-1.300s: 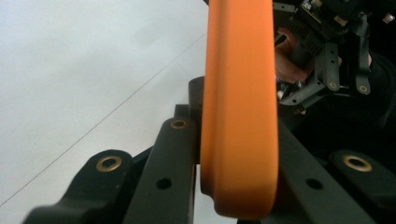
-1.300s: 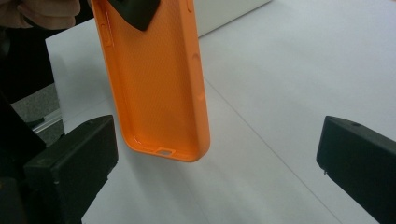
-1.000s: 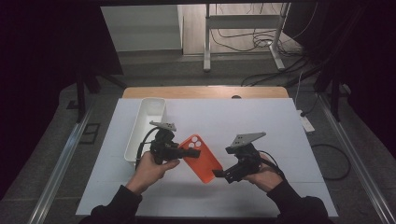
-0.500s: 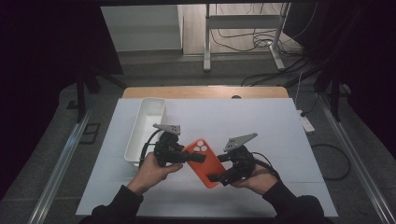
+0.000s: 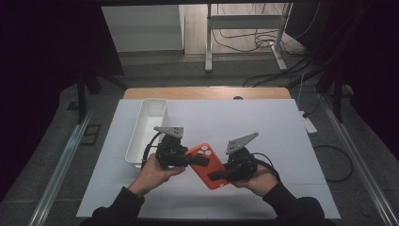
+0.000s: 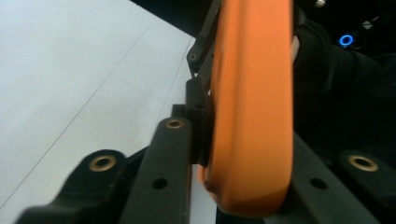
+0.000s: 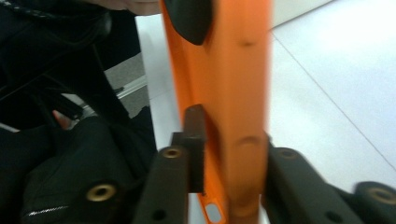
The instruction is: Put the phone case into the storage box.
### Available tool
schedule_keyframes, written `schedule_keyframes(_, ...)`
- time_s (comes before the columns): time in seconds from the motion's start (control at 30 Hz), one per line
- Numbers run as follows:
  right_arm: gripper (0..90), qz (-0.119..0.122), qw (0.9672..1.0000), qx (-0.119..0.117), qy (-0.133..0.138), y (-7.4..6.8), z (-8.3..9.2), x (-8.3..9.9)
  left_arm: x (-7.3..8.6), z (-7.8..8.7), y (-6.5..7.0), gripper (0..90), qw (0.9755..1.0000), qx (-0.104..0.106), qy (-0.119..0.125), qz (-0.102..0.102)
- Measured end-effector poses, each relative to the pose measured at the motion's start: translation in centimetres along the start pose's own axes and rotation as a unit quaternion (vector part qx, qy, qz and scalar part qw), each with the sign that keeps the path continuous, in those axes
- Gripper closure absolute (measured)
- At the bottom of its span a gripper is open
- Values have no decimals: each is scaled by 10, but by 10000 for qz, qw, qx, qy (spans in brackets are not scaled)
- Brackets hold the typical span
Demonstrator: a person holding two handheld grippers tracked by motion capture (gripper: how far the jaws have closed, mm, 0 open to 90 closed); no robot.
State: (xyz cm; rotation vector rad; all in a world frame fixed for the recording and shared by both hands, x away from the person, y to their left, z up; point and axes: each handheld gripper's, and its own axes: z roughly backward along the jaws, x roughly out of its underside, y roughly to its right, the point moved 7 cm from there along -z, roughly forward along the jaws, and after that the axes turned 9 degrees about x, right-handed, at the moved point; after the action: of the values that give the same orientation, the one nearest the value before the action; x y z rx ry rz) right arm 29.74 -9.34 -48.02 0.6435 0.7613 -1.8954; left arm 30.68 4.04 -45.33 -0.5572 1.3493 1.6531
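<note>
**Mia:** High view first. The orange phone case (image 5: 207,165) is up off the white table (image 5: 263,127), in the air between the two hands. Why is it held like that?

**Ben:** Each hand has a pair of tongs on it. The left tongs (image 5: 203,160) pinch the top end, near the round camera holes. The right tongs (image 5: 212,177) pinch the bottom end. With a grip at both ends, the case cannot swing or drop.

**Mia:** Are the right tongs really squeezing it?

**Ben:** Yes. They have just been closing, and in the right gripper view the orange case (image 7: 224,107) sits tight between the two black jaws, edge on. The left gripper view shows the same thing: the case (image 6: 252,107) is clamped between its jaws. Those jaws have eased a tiny bit, but they press on it all the same.

**Mia:** So why two grips at once?

**Ben:** It looks like a hand-over. One pair of tongs has to hold on until the other pair has a good hold, or the case would fall.

**Mia:** And the white tray (image 5: 148,129)?

**Ben:** It stands on the table just beside the left hand (image 5: 157,172). It may be where the case goes, but that is only a guess.
</note>
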Motion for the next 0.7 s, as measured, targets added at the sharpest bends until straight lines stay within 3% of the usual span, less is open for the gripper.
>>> schedule_keyframes(0.27,853,284,9995,96,110,-3,2,-2,-3,1,1,704,9997,-228,41,-42)
schedule_keyframes(0.33,853,341,9990,243,164,-2,3,-3,-4,2,0,663,9990,-441,-24,-104)
schedule_keyframes(0.47,853,329,9984,386,250,0,5,-4,-3,4,-2,600,9980,-618,-39,-87)
schedule_keyframes(0.53,853,270,9979,516,288,4,7,-5,-3,7,-5,562,9960,-879,-96,-90)
schedule_keyframes(0.7,853,114,9967,731,336,14,13,-3,-1,10,-10,451,9914,-1290,-209,-77)
